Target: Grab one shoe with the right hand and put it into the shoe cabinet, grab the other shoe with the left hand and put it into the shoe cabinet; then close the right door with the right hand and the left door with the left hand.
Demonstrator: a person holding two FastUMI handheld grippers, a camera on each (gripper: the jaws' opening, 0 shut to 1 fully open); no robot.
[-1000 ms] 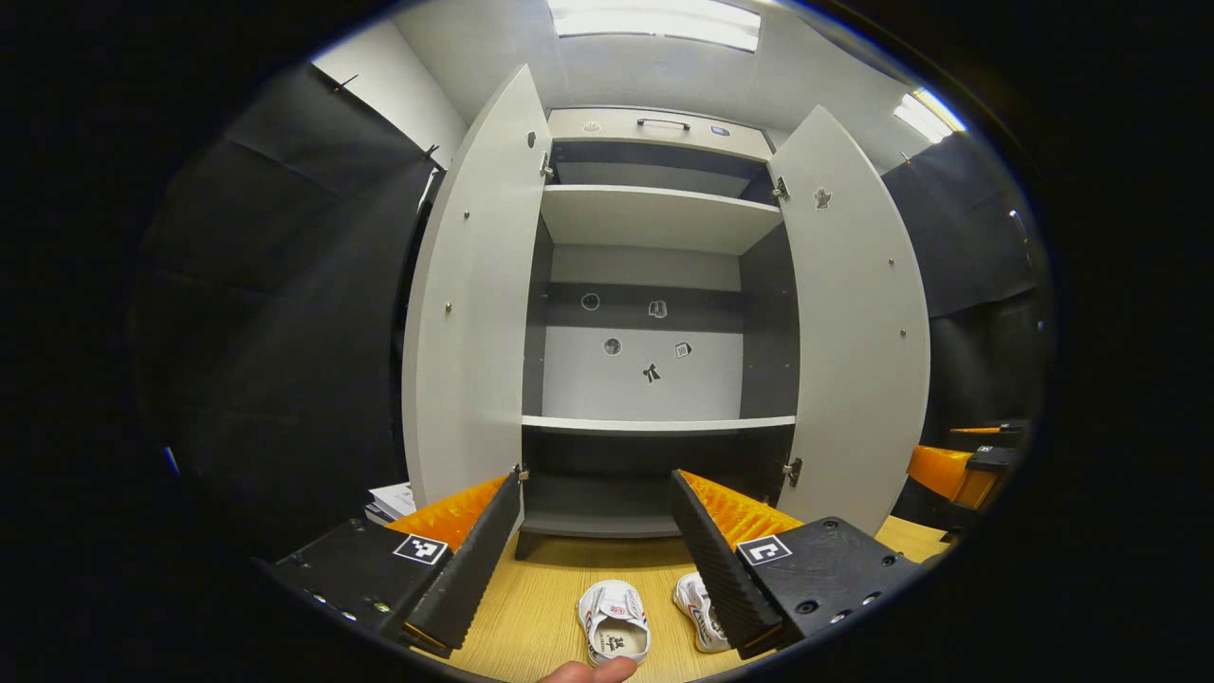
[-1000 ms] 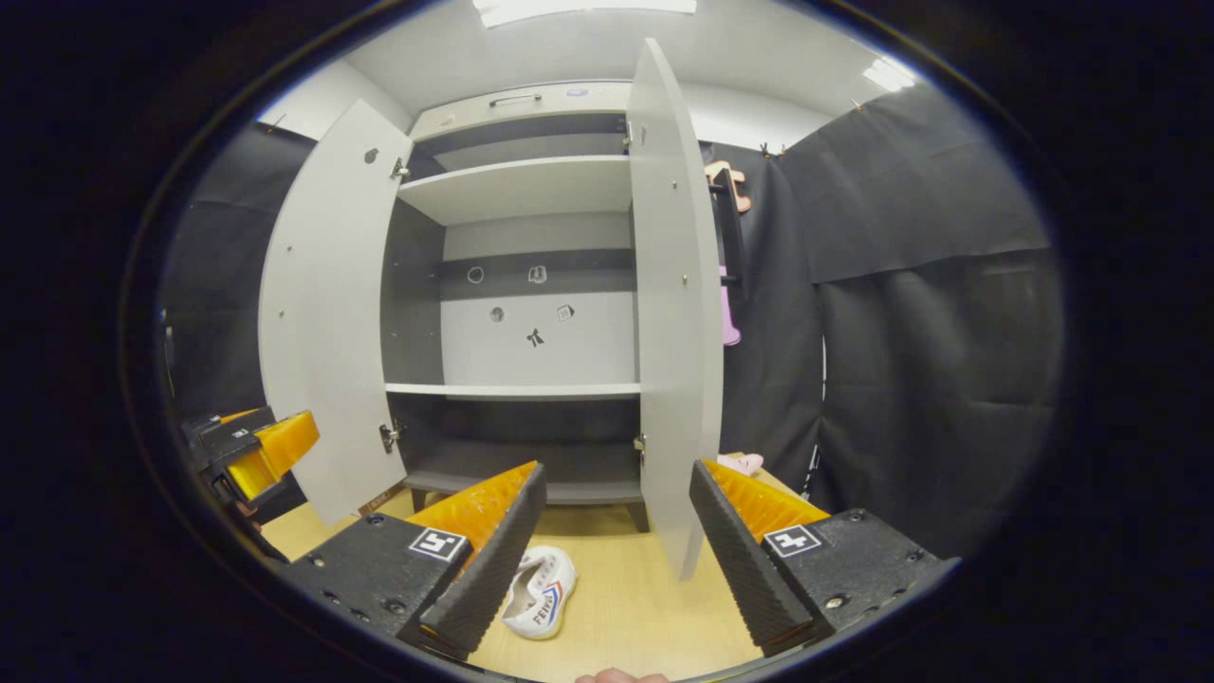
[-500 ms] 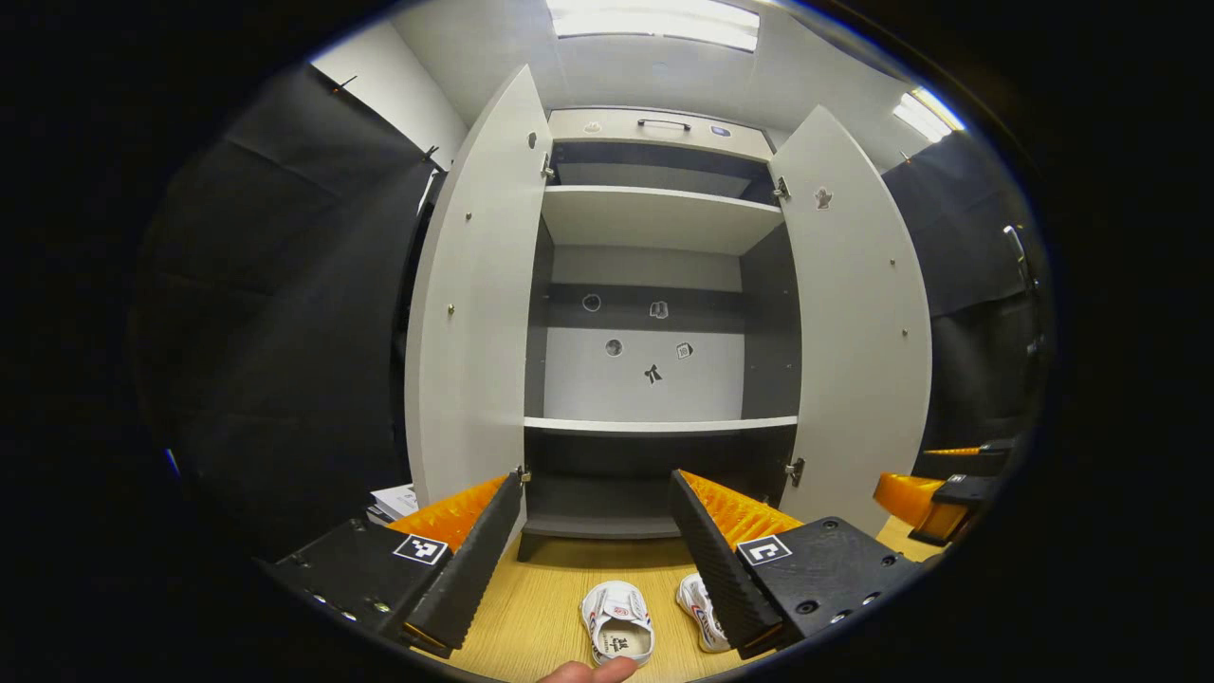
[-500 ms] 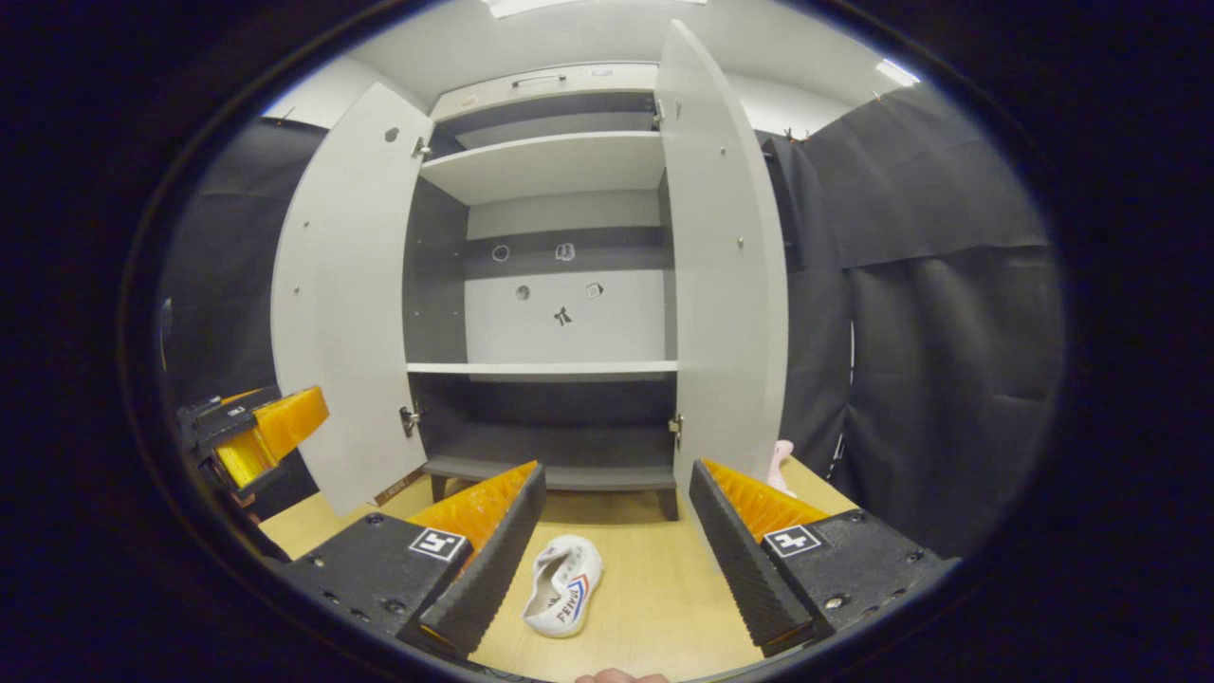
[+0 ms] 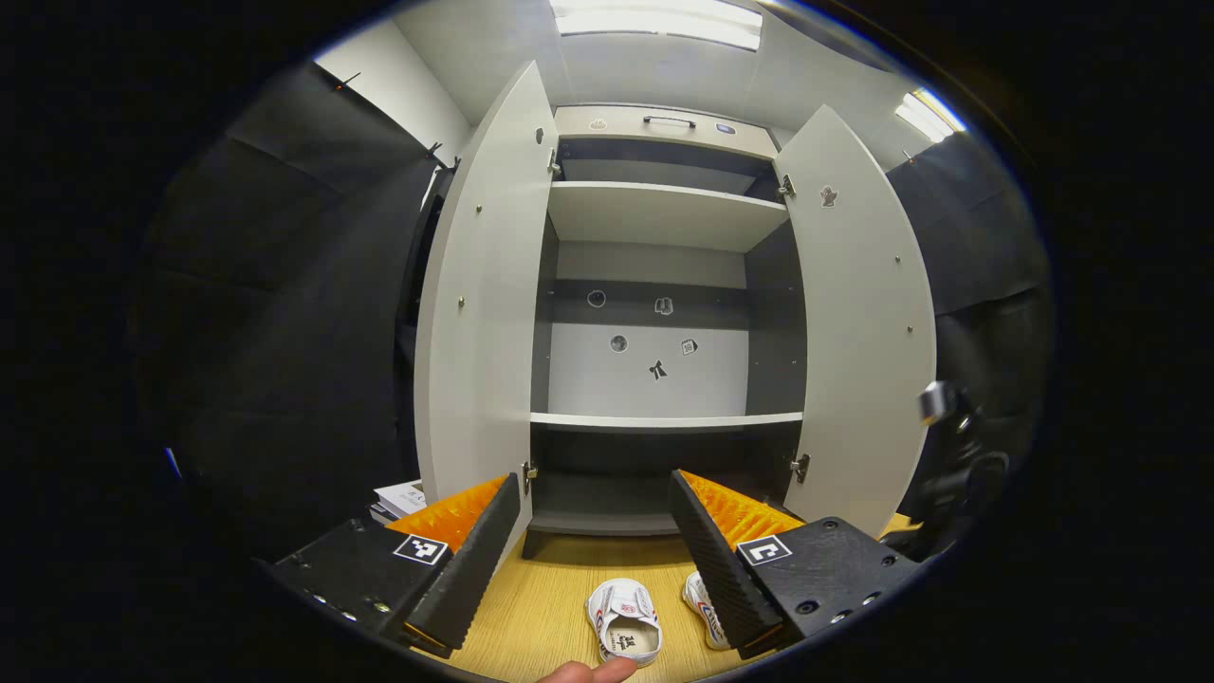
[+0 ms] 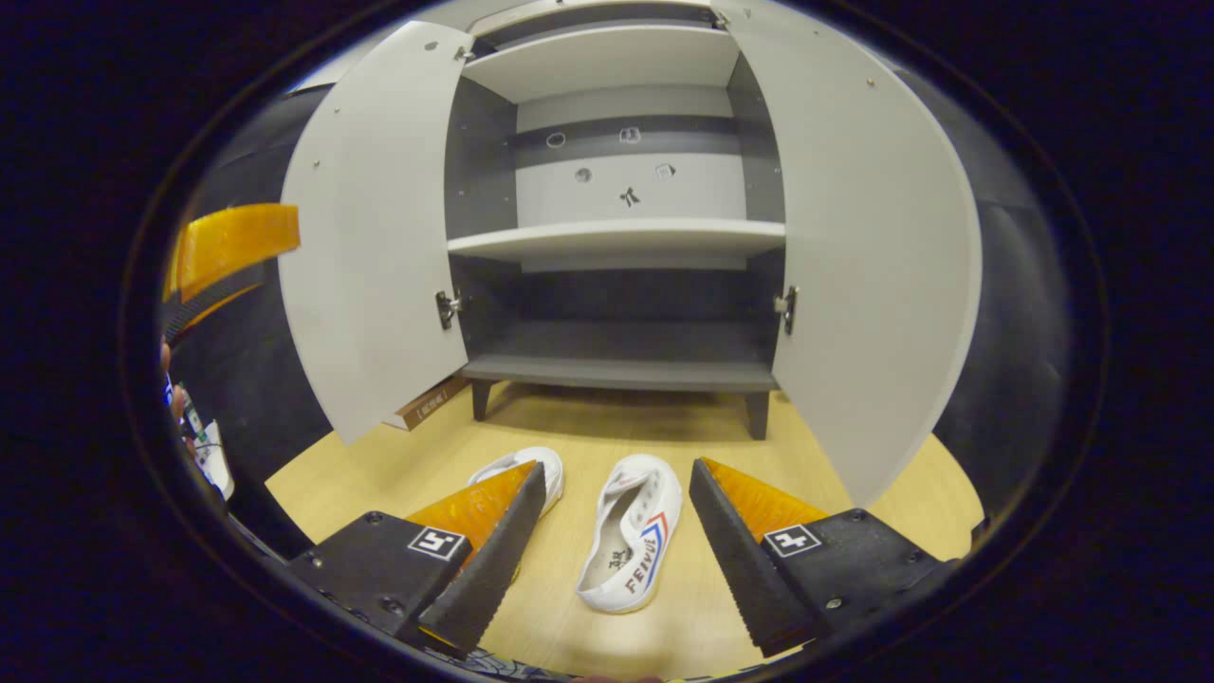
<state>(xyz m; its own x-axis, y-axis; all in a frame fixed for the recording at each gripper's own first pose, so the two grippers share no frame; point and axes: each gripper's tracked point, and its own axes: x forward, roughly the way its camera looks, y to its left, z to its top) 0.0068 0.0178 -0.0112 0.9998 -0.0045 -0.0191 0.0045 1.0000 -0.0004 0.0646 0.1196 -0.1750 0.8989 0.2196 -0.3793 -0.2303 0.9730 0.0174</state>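
Observation:
Two white shoes lie on the wooden floor in front of the open grey shoe cabinet point(image 6: 616, 372). In the right gripper view one shoe point(image 6: 634, 531) lies lengthwise between the fingers of my open right gripper point(image 6: 617, 467), not touched by them. The other shoe point(image 6: 536, 465) peeks out behind the left finger. My left gripper point(image 5: 594, 479) is open, held higher and facing the cabinet point(image 5: 664, 420). Low in its view are one shoe point(image 5: 623, 621) and the second shoe point(image 5: 700, 607), half hidden by a finger. The left gripper point(image 6: 228, 247) also shows at the left edge of the right gripper view.
Both cabinet doors stand wide open: the left door point(image 6: 370, 237) and the right door point(image 6: 863, 247). The shelves hold nothing. A flat box point(image 6: 432, 406) lies under the left door, and a stack of papers point(image 5: 398, 498) sits beside it. A fingertip point(image 5: 588, 672) shows at the bottom edge.
The right gripper has swung left and tilted down, so a shoe now lies between its open fingers. It has left the left gripper view's right edge. The left gripper barely moved.

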